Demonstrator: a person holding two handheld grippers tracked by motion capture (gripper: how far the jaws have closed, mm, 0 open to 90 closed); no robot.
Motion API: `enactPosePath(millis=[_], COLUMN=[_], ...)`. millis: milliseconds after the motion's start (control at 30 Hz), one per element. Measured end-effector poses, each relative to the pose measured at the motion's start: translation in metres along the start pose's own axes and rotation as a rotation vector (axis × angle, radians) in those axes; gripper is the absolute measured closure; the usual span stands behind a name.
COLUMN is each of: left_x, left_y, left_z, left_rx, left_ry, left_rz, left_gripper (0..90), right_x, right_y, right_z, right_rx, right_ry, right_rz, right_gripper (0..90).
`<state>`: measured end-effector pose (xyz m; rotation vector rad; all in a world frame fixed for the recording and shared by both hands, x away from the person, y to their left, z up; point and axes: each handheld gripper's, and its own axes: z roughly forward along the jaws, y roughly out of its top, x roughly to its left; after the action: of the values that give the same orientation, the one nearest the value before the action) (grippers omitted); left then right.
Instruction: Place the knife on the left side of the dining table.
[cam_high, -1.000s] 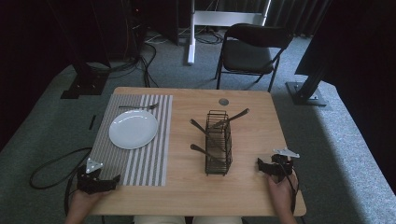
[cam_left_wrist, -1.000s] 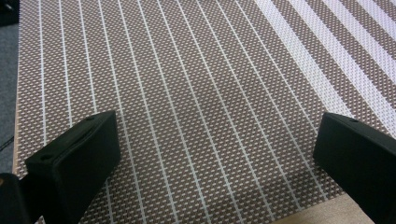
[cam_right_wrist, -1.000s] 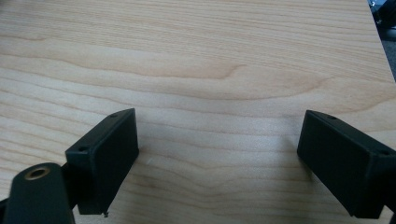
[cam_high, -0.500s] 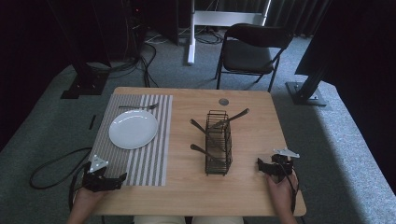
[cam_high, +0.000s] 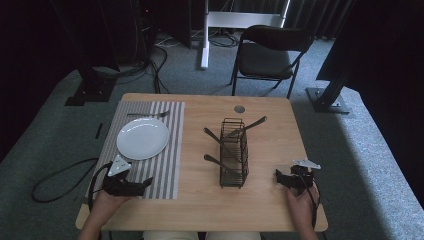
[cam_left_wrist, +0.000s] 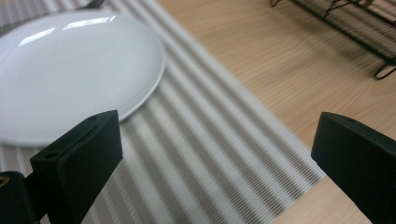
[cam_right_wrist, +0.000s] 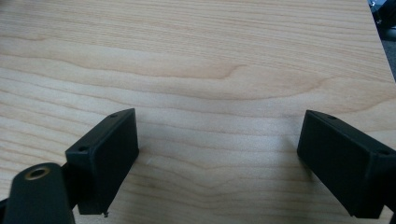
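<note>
Left gripper (cam_high: 146, 183) fingers released, low over striped placemat (cam_high: 167, 160); white plate (cam_left_wrist: 70, 65) just ahead-left. Right gripper (cam_high: 278, 176) fingers released over bare desk (cam_right_wrist: 210, 56). Wire caddy (cam_high: 234, 152), long axis running away, between both; right hand nearer.

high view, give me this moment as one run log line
left gripper: open, over placemat near plate | right gripper: open, over bare table | wire caddy: untouched, holds cutlery
</note>
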<state>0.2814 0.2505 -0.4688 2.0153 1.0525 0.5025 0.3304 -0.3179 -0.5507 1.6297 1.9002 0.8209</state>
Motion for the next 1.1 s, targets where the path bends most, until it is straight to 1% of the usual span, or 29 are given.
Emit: enactPosePath(millis=[33, 100, 167, 233, 300, 467, 567, 600, 667, 767, 800, 833, 1000, 1067, 1100], left_x=[-0.003, -0.012, -0.022, -0.029, -0.035, -0.055, -0.066, -0.068, -0.074, -0.082, -0.085, -0.087, -0.094, -0.099, -0.101], left_y=[0.004, 0.01, 0.018, 0.024, 0.03, 0.044, 0.052, 0.053, 0.057, 0.062, 0.063, 0.065, 0.075, 0.081, 0.082], left_z=[0.0, 0.0, 0.0, -0.001, -0.001, -0.003, -0.003, -0.003, -0.001, 0.001, 0.002, 0.002, 0.006, 0.008, 0.008], left_rx=[-0.007, -0.029, -0.048, -0.066, -0.073, -0.097, -0.116, -0.115, -0.121, -0.131, -0.138, -0.14, -0.153, -0.164, -0.164], left_ry=[-0.017, -0.041, -0.056, -0.073, -0.093, -0.132, -0.157, -0.159, -0.177, -0.195, -0.198, -0.204, -0.239, -0.259, -0.261], left_rz=[0.001, 0.019, 0.042, 0.056, 0.068, 0.116, 0.131, 0.138, 0.145, 0.169, 0.176, 0.181, 0.177, 0.185, 0.19], left_gripper=[2.2, 2.2, 2.2, 2.2, 2.2, 2.2, 2.2, 2.2, 2.2, 2.2, 4.2, 4.2, 4.2, 4.2, 4.2], right_x=[0.0, 0.0, 0.0, 0.0, 0.0, 0.0, 0.0, 0.0, 0.0, 0.0, 0.0, 0.0, 0.0, 0.0, 0.0], right_y=[0.0, 0.0, 0.0, 0.0, 0.0, 0.0, 0.0, 0.0, 0.0, 0.0, 0.0, 0.0, 0.0, 0.0, 0.0], right_z=[0.0, 0.0, 0.0, 0.0, 0.0, 0.0, 0.0, 0.0, 0.0, 0.0, 0.0, 0.0, 0.0, 0.0, 0.0], right_rx=[0.0, 0.0, 0.0, 0.0, 0.0, 0.0, 0.0, 0.0, 0.0, 0.0, 0.0, 0.0, 0.0, 0.0, 0.0], right_ry=[0.0, 0.0, 0.0, 0.0, 0.0, 0.0, 0.0, 0.0, 0.0, 0.0, 0.0, 0.0, 0.0, -0.001, 0.0], right_rz=[0.0, 0.0, 0.0, 0.0, 0.0, 0.0, 0.0, 0.0, 0.001, 0.001, 0.001, 0.0, -0.001, 0.0, 0.0], right_gripper=[11.5, 11.5, 11.6, 11.6, 11.6, 11.6, 11.6, 11.6, 11.6, 11.6, 11.6, 11.6, 11.6, 11.6, 11.6])
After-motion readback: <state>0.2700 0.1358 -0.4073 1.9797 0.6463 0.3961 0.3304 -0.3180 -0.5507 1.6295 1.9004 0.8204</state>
